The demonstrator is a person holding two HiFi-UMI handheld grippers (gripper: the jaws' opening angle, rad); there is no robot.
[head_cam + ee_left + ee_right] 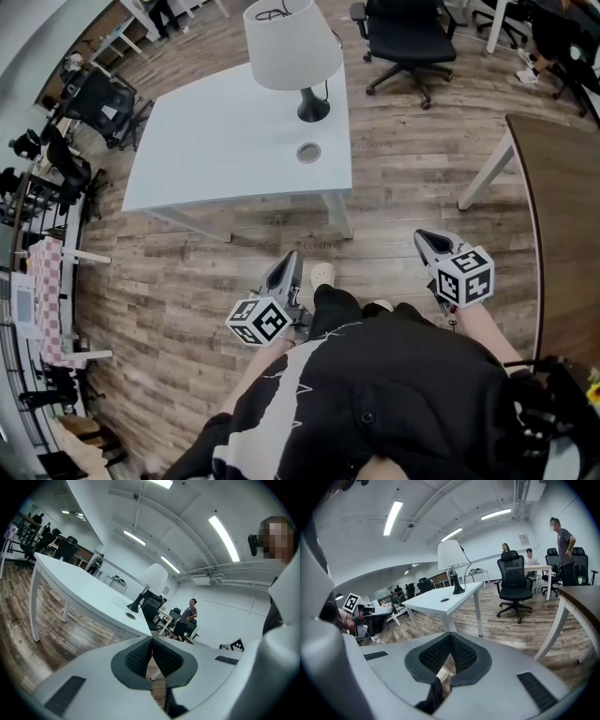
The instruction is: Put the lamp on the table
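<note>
A lamp (292, 49) with a white shade and a black base stands upright on the white table (216, 141), near its far right part, beside a round cable hole (308, 152). The lamp (151, 584) shows far off in the left gripper view and the lamp (452, 564) likewise in the right gripper view. My left gripper (288, 266) hangs over the wooden floor in front of the table, shut and empty. My right gripper (427, 241) is further right, also shut with nothing in it. Both are well short of the table.
A black office chair (405, 37) stands behind the table on the right. A dark wooden table (562, 206) with a white leg runs along the right side. Shelving and more chairs (94, 98) line the left. People (563, 543) stand and sit in the background.
</note>
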